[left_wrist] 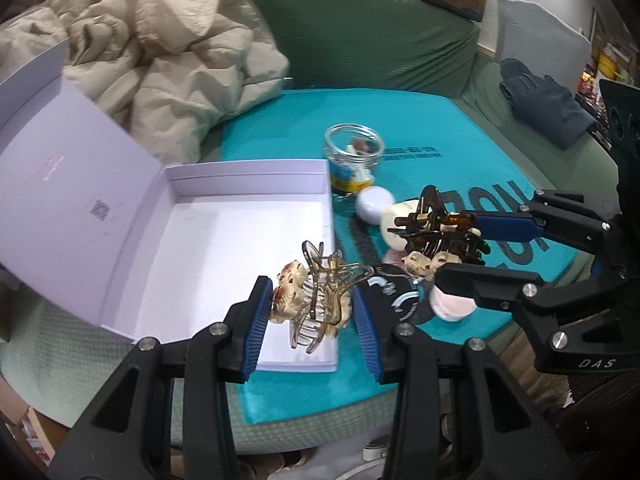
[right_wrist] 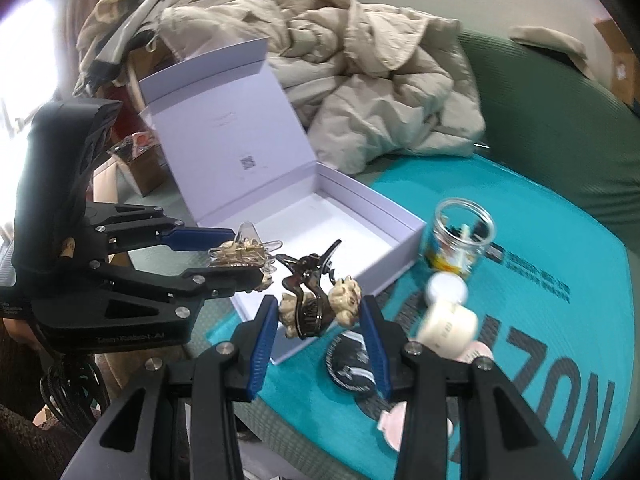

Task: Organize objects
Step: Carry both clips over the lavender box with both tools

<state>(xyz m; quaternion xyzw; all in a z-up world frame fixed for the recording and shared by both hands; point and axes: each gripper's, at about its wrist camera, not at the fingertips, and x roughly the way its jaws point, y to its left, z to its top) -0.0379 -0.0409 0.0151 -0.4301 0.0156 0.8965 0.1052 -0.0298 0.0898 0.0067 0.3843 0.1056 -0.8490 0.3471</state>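
In the left wrist view, the left hand-held gripper (left_wrist: 312,312) is seen at lower centre, clenched on a clear hair claw clip (left_wrist: 316,304) decorated with small bear figures; the clip is held over the near right corner of the open white box (left_wrist: 224,236), whose lid stands raised at the left of the frame; the right hand-held gripper (left_wrist: 452,248) enters from the right edge, grasping a dark brown hair claw clip (left_wrist: 436,228) that also bears small bear figures, above the teal cushion (left_wrist: 440,128). In the right wrist view the dark clip (right_wrist: 316,300) is pinched between the blue pads at lower centre, just in front of the box's near corner (right_wrist: 400,236); the left gripper (right_wrist: 240,256) is seen at the left, its clear clip (right_wrist: 244,252) over the box's near edge. On the cushion, right of the box, a glass jar (left_wrist: 354,156) holding small items stands upright; a white round case (left_wrist: 374,204) lies just in front of it, touching a cream jar (left_wrist: 394,220); a black round item (left_wrist: 394,292) and a pink item (left_wrist: 452,304) lie nearer, partly hidden by the right gripper's finger. A beige padded jacket (left_wrist: 160,52) is heaped at upper left on the green sofa (left_wrist: 360,40); a folded blue cloth (left_wrist: 544,108) lies at the upper right.
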